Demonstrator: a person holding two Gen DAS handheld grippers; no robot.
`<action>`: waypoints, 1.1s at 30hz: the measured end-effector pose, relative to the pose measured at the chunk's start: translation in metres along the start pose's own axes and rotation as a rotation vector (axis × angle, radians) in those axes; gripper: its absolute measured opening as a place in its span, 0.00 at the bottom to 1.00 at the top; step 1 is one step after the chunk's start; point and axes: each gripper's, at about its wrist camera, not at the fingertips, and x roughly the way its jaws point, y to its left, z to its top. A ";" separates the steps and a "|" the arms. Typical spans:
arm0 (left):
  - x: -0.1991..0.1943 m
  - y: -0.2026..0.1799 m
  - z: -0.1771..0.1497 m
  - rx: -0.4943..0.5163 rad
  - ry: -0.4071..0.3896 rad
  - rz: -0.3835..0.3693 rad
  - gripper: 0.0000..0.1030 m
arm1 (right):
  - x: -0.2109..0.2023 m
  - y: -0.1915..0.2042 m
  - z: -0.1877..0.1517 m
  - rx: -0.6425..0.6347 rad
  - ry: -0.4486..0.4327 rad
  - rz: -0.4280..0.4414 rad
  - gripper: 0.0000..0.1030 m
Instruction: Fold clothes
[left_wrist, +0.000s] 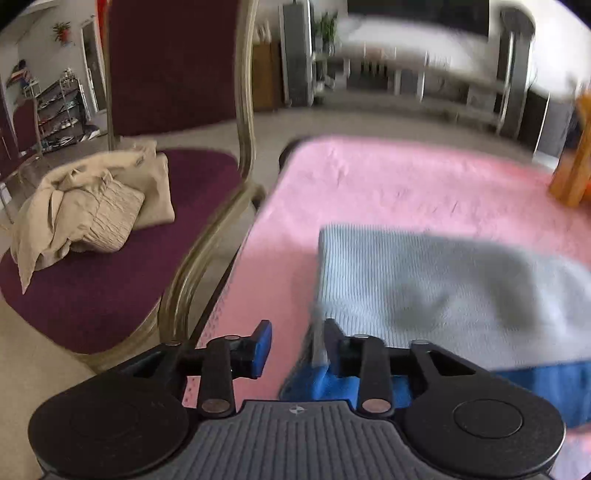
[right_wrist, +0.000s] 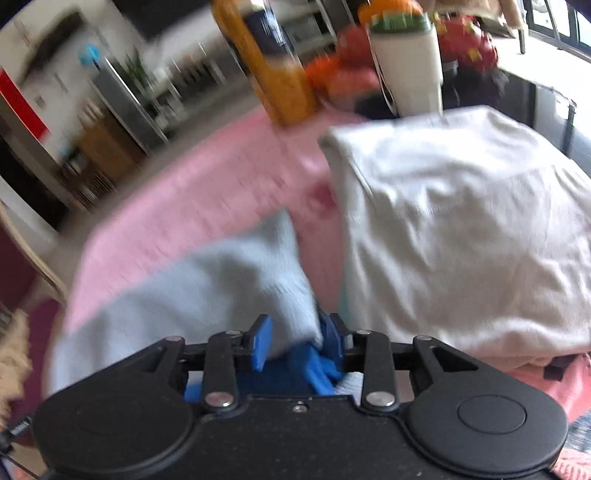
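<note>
A folded light blue knit garment (left_wrist: 443, 288) lies on the pink tablecloth (left_wrist: 406, 184), with a darker blue layer (left_wrist: 535, 384) showing under its near edge. My left gripper (left_wrist: 295, 347) is open at the garment's left edge. Its right finger touches the fabric, and only pink cloth shows between the blue pads. In the right wrist view the same garment (right_wrist: 207, 288) is blurred. My right gripper (right_wrist: 297, 339) stands open, and the garment's right corner reaches in between its fingers.
A stack of white clothes (right_wrist: 461, 229) lies right of the garment. Behind it stand an orange bottle (right_wrist: 273, 66) and a white container (right_wrist: 406, 66). A maroon chair (left_wrist: 110, 295) holding a crumpled beige garment (left_wrist: 85, 206) stands off the table's left edge.
</note>
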 end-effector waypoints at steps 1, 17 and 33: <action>-0.004 0.001 0.000 -0.011 -0.015 -0.046 0.29 | -0.005 0.000 0.000 0.000 -0.025 0.019 0.32; 0.027 -0.086 -0.039 0.422 0.128 -0.123 0.34 | 0.056 0.070 -0.029 -0.308 0.175 -0.015 0.32; -0.022 -0.048 -0.055 0.275 0.190 -0.242 0.30 | -0.010 0.037 -0.050 -0.198 0.233 0.053 0.40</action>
